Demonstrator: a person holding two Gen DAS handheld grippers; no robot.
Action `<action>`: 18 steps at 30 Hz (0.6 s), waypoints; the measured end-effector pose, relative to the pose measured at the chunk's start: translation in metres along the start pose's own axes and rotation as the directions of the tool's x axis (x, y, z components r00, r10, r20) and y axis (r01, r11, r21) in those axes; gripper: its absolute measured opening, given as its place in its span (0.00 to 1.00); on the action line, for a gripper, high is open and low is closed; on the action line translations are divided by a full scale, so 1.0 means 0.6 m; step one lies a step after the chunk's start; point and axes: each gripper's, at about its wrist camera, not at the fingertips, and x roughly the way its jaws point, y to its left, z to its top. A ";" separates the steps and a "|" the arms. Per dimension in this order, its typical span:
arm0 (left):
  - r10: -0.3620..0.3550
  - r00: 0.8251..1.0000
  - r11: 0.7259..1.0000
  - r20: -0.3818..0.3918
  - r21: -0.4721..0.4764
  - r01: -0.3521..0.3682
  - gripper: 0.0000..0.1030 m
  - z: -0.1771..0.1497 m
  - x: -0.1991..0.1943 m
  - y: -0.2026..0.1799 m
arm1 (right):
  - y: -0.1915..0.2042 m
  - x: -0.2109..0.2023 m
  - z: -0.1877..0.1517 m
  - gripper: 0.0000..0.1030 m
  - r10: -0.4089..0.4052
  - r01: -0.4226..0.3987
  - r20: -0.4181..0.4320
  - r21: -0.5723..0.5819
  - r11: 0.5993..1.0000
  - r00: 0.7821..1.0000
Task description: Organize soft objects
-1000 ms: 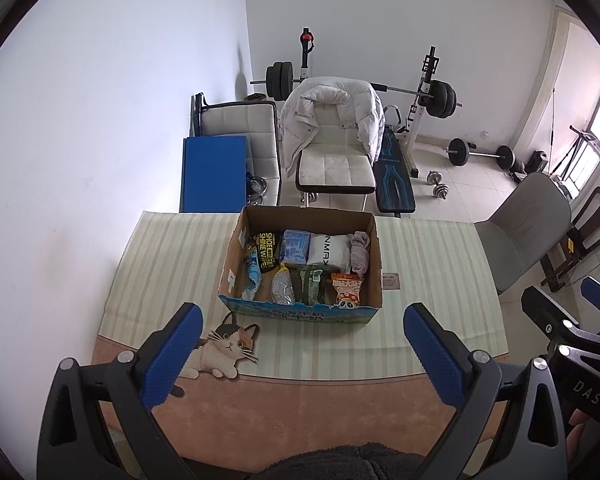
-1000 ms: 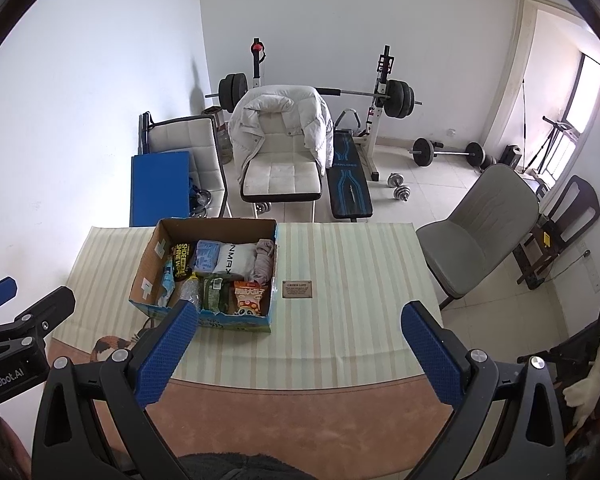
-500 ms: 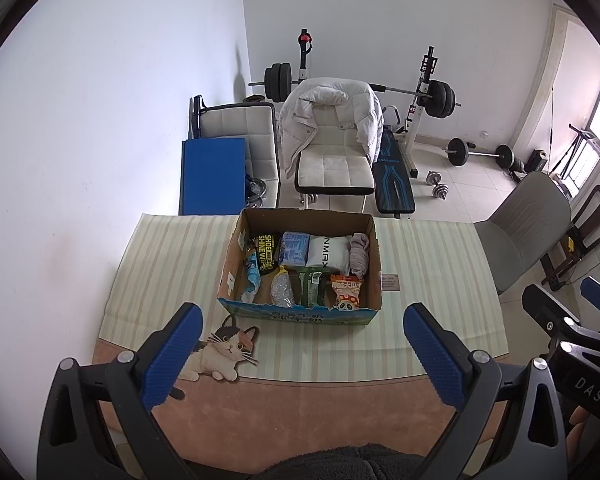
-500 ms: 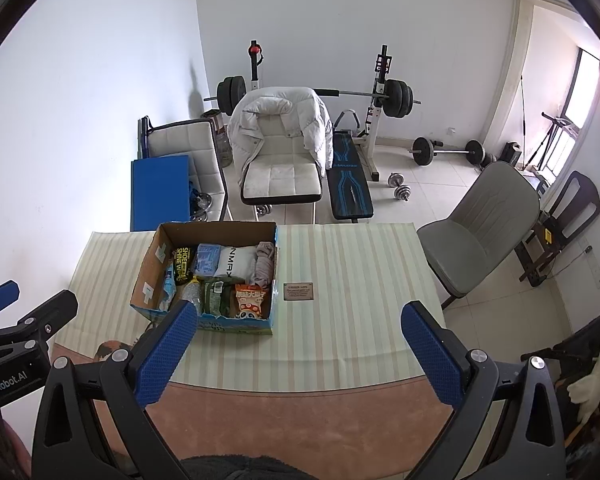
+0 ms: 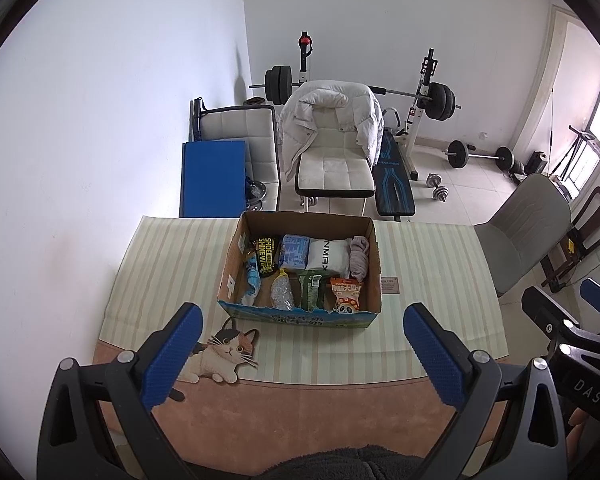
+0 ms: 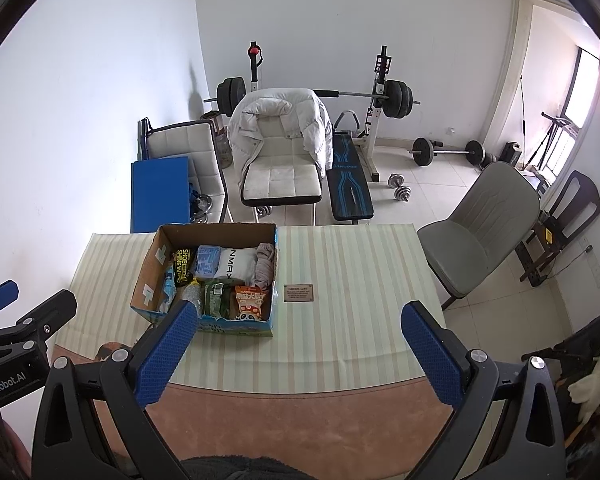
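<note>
Striped table (image 5: 172,264), left view: left gripper (image 5: 300,356) wide, empty; cardboard box (image 5: 300,318) ahead holds packed soft packets. Right view: right gripper (image 6: 296,356) wide, empty; box ahead-left. Fits packed-finished or awaiting unpacking.

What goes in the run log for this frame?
left gripper: open, empty | right gripper: open, empty | cardboard box: on striped mat, packed with soft packets

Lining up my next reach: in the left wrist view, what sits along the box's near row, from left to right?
In the cardboard box: light blue packet → clear crinkly bag → green packets → orange panda snack bag.
</note>
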 end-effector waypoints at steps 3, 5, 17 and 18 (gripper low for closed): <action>-0.002 1.000 1.000 -0.001 0.004 0.002 1.00 0.002 0.000 0.000 | 0.000 0.001 0.000 1.00 -0.001 0.001 0.000 0.002 1.000 1.000; -0.003 1.000 1.000 -0.001 0.003 0.003 1.00 0.002 0.000 0.000 | 0.000 0.000 0.000 1.00 -0.001 0.001 0.001 0.002 1.000 1.000; -0.002 1.000 1.000 0.015 0.015 0.001 1.00 0.009 -0.005 0.000 | 0.004 0.006 0.010 1.00 -0.003 0.003 0.011 0.008 1.000 1.000; -0.005 1.000 1.000 0.020 0.016 0.004 1.00 0.011 -0.006 0.001 | 0.004 0.005 0.009 1.00 -0.004 0.004 0.010 0.006 1.000 1.000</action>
